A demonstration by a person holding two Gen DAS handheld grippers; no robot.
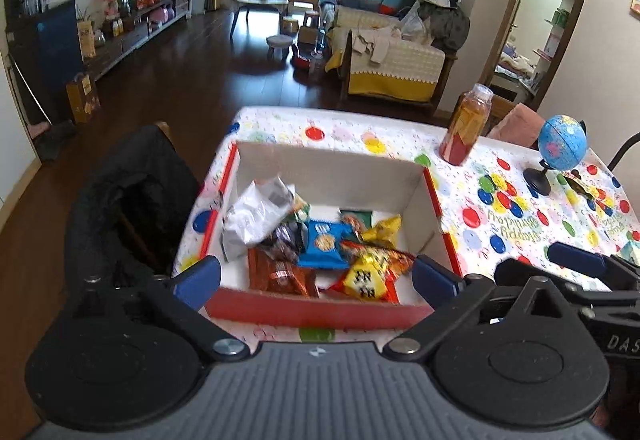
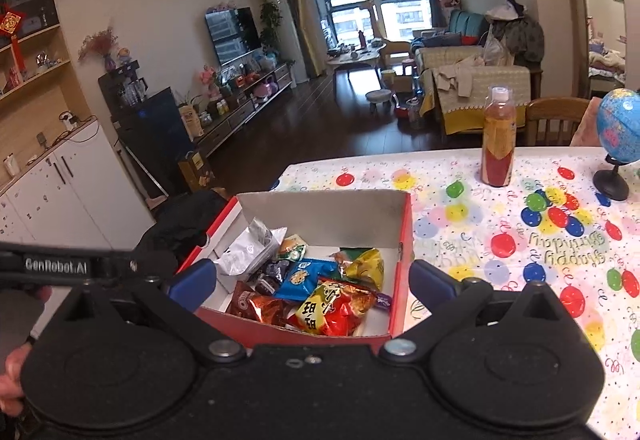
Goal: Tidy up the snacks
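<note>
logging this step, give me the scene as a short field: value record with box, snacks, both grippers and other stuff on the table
box: red cardboard box, open top, on the balloon-print tablecloth
snacks: mixed packets piled inside the box, among them a blue packet and a silver bag
left gripper: open, nothing between the fingers
right gripper: open, nothing between the fingers
other items: bottle upright beyond the box; small globe on a stand
</note>
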